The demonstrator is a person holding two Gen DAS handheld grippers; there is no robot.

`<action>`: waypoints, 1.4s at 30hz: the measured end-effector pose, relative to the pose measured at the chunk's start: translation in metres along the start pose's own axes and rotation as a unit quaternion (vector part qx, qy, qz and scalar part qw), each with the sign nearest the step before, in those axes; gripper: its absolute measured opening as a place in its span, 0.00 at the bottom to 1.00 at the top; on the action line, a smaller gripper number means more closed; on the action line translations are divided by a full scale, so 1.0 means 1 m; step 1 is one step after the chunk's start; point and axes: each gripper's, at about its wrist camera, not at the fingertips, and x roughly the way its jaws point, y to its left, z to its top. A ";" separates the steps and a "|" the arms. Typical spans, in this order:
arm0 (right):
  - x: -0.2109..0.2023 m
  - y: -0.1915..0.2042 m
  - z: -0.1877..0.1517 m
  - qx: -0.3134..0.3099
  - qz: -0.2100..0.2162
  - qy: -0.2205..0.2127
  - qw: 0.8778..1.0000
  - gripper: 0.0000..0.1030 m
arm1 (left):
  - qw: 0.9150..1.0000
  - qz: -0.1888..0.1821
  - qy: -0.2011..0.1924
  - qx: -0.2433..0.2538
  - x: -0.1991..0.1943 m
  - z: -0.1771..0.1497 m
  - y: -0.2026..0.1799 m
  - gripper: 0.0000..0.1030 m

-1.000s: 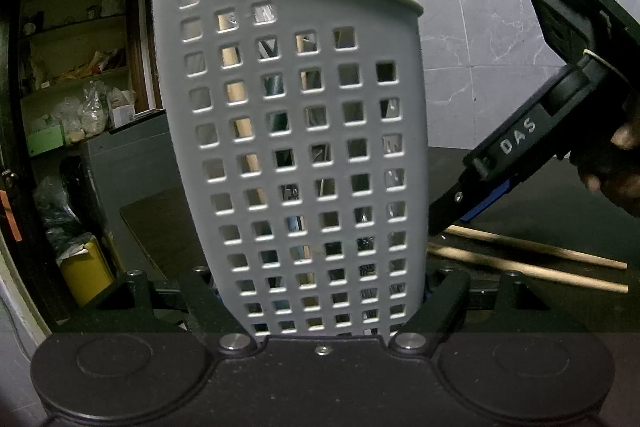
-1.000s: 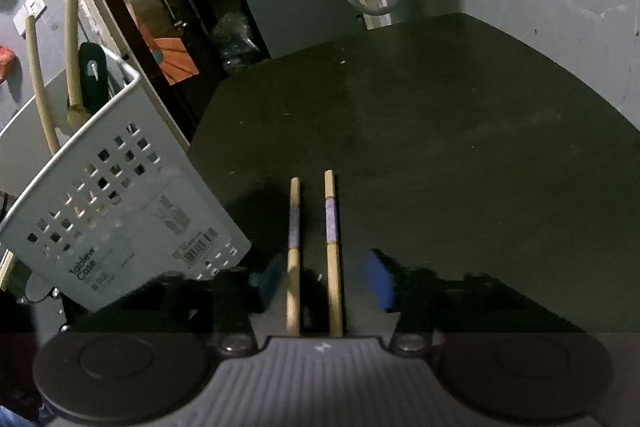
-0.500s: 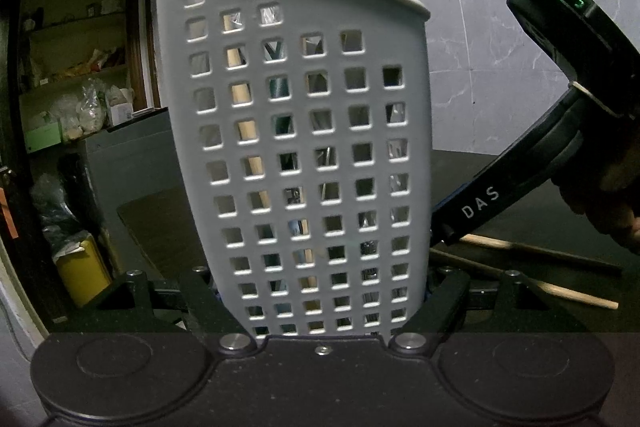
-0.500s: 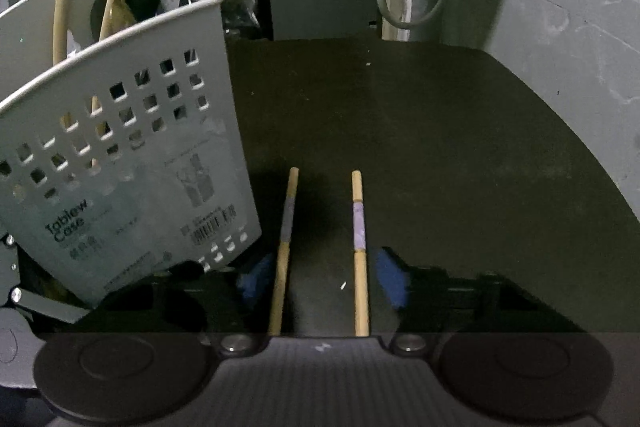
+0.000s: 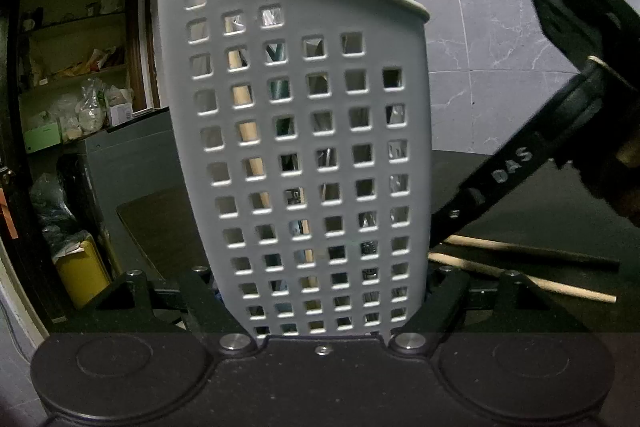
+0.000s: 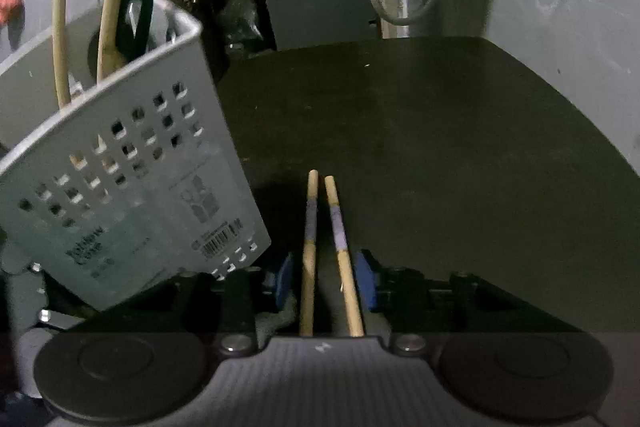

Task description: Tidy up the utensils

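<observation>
Grey perforated plastic caddy [image 5: 304,155], part-filled, clamped by left gripper [image 5: 320,311]; two wooden chopsticks [image 6: 326,255] still on table, right gripper [image 6: 326,281] closing around them.

Left wrist view faces the basket [image 5: 304,163] close and nearly level; right wrist view looks down at shared chopsticks [image 6: 310,227].

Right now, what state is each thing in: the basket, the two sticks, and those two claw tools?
Basket: tilted, gripped low down, already holding utensils.
Left gripper: shut on the basket.
Chopsticks: lying on the dark table, tips nearly together, spread apart toward the camera.
Right gripper: jaws closing around the chopsticks, blue pads not yet pressing them.
</observation>
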 end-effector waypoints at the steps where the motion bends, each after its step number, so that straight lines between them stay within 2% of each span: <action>1: -0.002 -0.002 -0.001 0.002 -0.003 0.002 1.000 0.40 | 1.000 0.000 0.000 0.000 0.000 0.000 0.000 0.76; 4: -0.011 -0.006 -0.007 0.004 -0.012 0.007 1.000 0.37 | 1.000 0.001 0.000 0.000 0.000 0.000 0.000 0.76; 5: -0.014 -0.008 -0.009 0.005 -0.016 0.008 1.000 0.33 | 1.000 0.001 0.000 0.000 0.000 0.000 0.000 0.76; 6: -0.015 -0.010 -0.011 0.005 -0.016 0.010 1.000 0.25 | 1.000 0.001 0.000 0.000 0.000 0.000 -0.001 0.76; 8: -0.015 -0.012 -0.015 0.006 -0.017 0.012 1.000 0.19 | 1.000 0.002 -0.001 0.001 0.000 0.000 -0.002 0.76; 9: -0.015 -0.011 -0.016 0.003 -0.019 0.010 1.000 0.11 | 1.000 0.003 0.000 0.001 0.000 0.000 -0.002 0.76; 12: -0.012 -0.011 -0.014 0.013 -0.008 0.009 1.000 0.07 | 1.000 0.003 0.000 0.002 0.000 0.000 -0.004 0.76; 24: -0.002 -0.002 -0.008 0.011 0.011 0.010 1.000 0.09 | 1.000 0.003 0.000 0.003 -0.001 0.001 -0.004 0.76; 26: -0.003 -0.005 -0.006 0.022 0.017 0.008 1.000 0.14 | 1.000 0.003 0.000 0.003 -0.001 0.001 -0.004 0.76; 27: -0.004 -0.006 -0.005 0.024 0.020 0.006 0.999 0.20 | 1.000 0.002 0.000 0.003 -0.001 0.001 -0.004 0.76; 31: -0.006 -0.010 -0.002 0.034 0.035 0.001 0.999 0.53 | 1.000 0.003 0.000 0.003 -0.001 0.001 -0.004 0.76; 33: -0.004 -0.007 -0.001 0.029 0.039 0.003 0.999 0.58 | 1.000 0.003 0.000 0.003 -0.001 0.001 -0.004 0.76; 39: 0.010 0.017 0.002 -0.041 -0.005 0.013 0.999 0.60 | 1.000 0.003 0.000 0.003 0.000 0.001 -0.004 0.76; 42: 0.014 0.028 0.000 -0.077 -0.037 0.010 0.996 0.37 | 1.000 0.003 0.000 0.003 0.000 0.001 -0.004 0.76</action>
